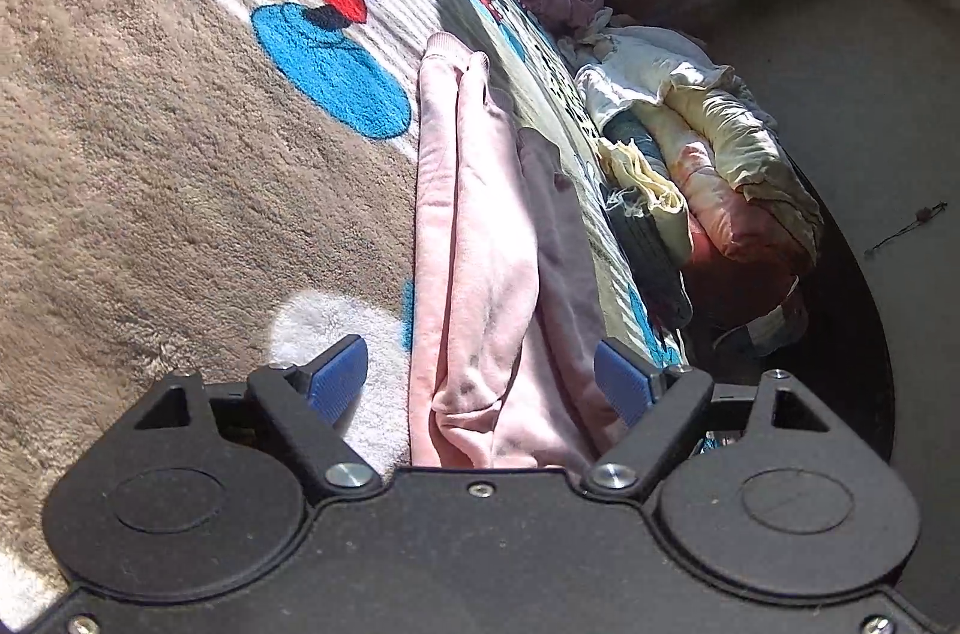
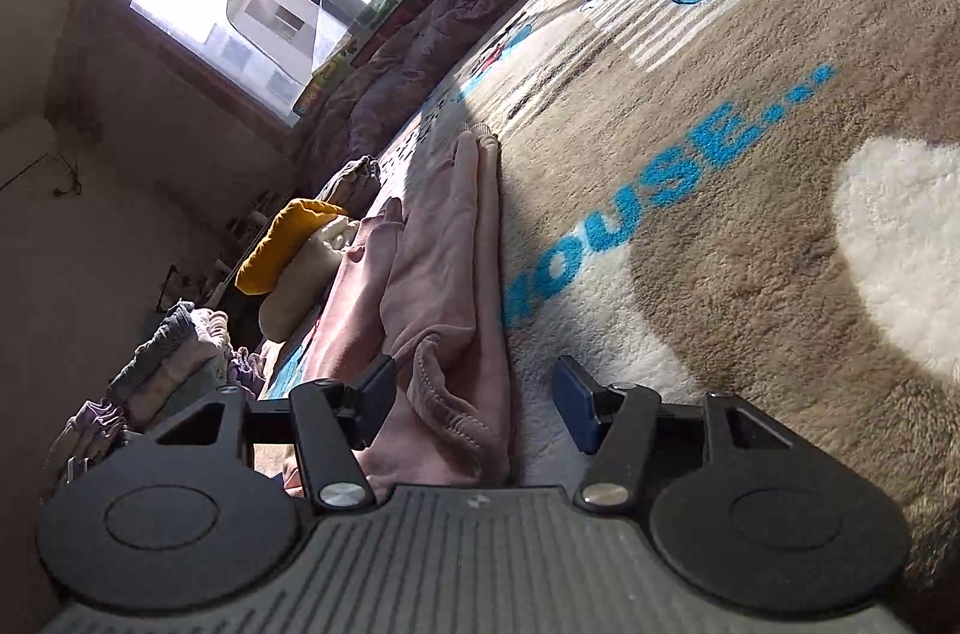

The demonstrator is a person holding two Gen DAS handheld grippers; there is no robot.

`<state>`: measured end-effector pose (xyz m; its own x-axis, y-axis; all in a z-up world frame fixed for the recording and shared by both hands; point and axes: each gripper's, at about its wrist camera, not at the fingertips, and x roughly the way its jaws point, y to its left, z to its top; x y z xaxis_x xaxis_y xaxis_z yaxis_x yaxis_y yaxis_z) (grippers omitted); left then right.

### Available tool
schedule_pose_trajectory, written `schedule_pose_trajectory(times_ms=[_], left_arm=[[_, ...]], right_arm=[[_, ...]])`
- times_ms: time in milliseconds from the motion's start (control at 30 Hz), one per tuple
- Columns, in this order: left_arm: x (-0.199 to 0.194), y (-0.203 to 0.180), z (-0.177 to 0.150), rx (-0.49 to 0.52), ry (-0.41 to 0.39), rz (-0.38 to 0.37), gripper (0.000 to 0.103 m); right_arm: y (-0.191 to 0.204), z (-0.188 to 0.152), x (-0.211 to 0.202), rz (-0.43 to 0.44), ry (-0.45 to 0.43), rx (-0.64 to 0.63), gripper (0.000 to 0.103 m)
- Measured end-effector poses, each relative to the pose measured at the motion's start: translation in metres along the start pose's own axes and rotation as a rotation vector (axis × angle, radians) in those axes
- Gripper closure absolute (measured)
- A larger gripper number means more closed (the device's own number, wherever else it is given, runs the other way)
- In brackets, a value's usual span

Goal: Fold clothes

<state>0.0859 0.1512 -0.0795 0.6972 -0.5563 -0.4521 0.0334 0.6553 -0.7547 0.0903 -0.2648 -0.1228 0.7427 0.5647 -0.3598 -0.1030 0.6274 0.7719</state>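
Pink fleece fills the gap between both sets of tongs. The left tongs (image 1: 480,382) stand wide open, their blue pads either side of the near end of the pink garment (image 1: 480,238), and grip nothing. The right tongs (image 2: 474,400) are likewise spread wide around the garment's near hem (image 2: 444,412), again closed on nothing; whether any pad touches cloth cannot be told.

Progress, as judged: the pink garment (image 2: 432,274) lies on the plush rug (image 1: 150,184) as a long narrow strip, already doubled lengthwise, its far cuffs together. A crosswise fold or two appears outstanding before it is compact. Both tongs are placed at the near end, which suits lifting that end toward the far one.

Beyond the garment, a stack of folded items (image 1: 708,166) sits near the rug's edge in the left view. In the right view, a yellow item (image 2: 288,238) rests on a pale bundle, with further clothing (image 2: 174,352) heaped lower left; whether these are finished cannot be told.

Containers: none is visible in either view; all clothing lies loose on rug or floor.
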Motion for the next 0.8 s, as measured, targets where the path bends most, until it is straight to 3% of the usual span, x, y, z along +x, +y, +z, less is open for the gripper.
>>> schedule_pose_trajectory(times_ms=[67, 100, 200, 233, 300, 367, 500, 600, 800], left_arm=[[-0.009, -0.016, -0.007, 0.138, -0.033, 0.026, 0.025], [-0.014, -0.028, -0.011, 0.247, -0.050, 0.034, 0.024], [-0.022, -0.064, -0.039, 0.670, -0.060, 0.076, 0.023], [-0.024, -0.069, -0.049, 0.768, -0.055, 0.099, 0.023], [-0.025, -0.073, -0.070, 0.945, -0.015, 0.153, 0.023], [-0.020, -0.072, -0.094, 1.133, 0.035, 0.235, 0.023], [0.000, -0.071, -0.130, 1.431, 0.093, 0.386, 0.023], [0.012, -0.074, -0.149, 1.629, 0.060, 0.440, 0.020], [0.035, -0.058, -0.144, 1.791, -0.036, 0.502, 0.019]], right_arm=[[0.002, 0.002, -0.003, -0.002, 0.003, -0.032, 0.061], [0.011, 0.003, -0.007, -0.012, 0.002, -0.117, 0.061], [0.038, 0.005, -0.021, -0.042, -0.001, -0.374, 0.058], [0.048, 0.003, -0.026, -0.058, 0.002, -0.478, 0.052], [0.065, -0.011, -0.031, -0.102, 0.022, -0.713, 0.051], [0.069, -0.029, -0.033, -0.144, 0.068, -0.851, 0.051], [0.072, -0.065, -0.025, -0.260, 0.153, -1.096, 0.051], [0.079, -0.078, -0.018, -0.296, 0.145, -1.220, 0.050], [0.085, -0.090, 0.001, -0.325, 0.082, -1.445, 0.047]])
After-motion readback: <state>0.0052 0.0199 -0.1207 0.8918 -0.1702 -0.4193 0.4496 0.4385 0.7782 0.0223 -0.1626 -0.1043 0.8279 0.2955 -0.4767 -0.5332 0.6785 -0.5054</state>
